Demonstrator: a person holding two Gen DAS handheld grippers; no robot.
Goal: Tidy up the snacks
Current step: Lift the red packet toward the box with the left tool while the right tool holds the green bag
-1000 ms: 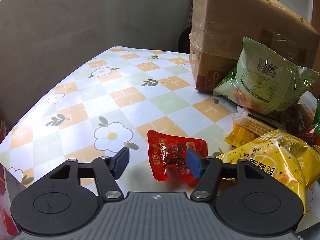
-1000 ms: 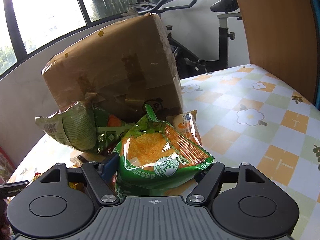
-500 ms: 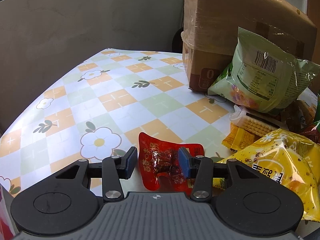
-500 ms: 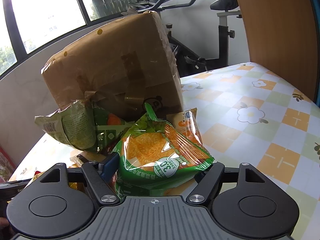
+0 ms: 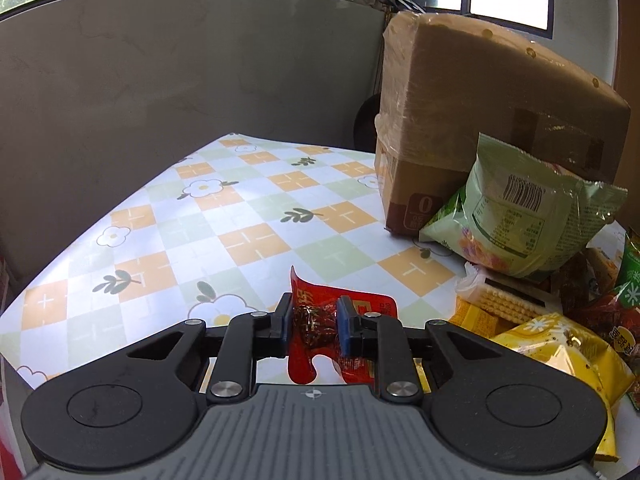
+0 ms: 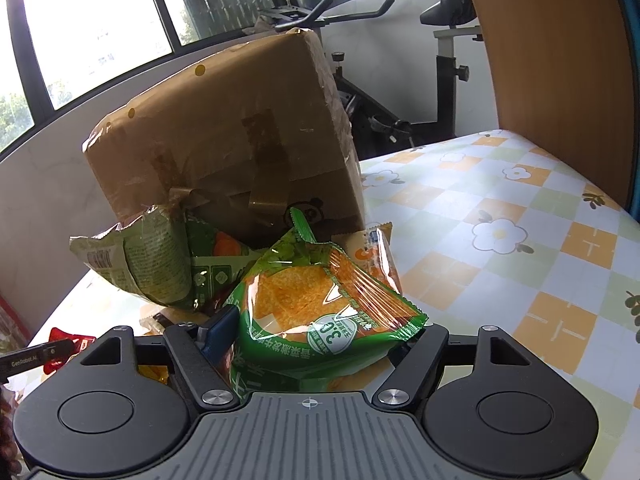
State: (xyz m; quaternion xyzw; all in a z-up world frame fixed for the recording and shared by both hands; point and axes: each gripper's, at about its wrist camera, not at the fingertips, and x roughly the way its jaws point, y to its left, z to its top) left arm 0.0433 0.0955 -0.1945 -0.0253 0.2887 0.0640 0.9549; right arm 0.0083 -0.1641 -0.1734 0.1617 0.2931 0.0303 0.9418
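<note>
A small red snack packet lies on the flowered tablecloth. My left gripper is shut on it: the jaws are closing in tight and both blue pads press its dark middle. In the right wrist view a green and orange chip bag sits between the fingers of my right gripper. The left blue pad touches the bag's side, and the bag hides the right pad. The red packet shows at the far left of that view.
A taped cardboard box stands behind the pile, with a pale green bag leaning on it. A yellow bag and a wafer packet lie to the right. An exercise bike and a wooden panel stand beyond the table.
My left gripper's jaws have come together from wide apart onto the red packet, and its view has tipped up a little. The right gripper and its chip bag have stayed as they were.
</note>
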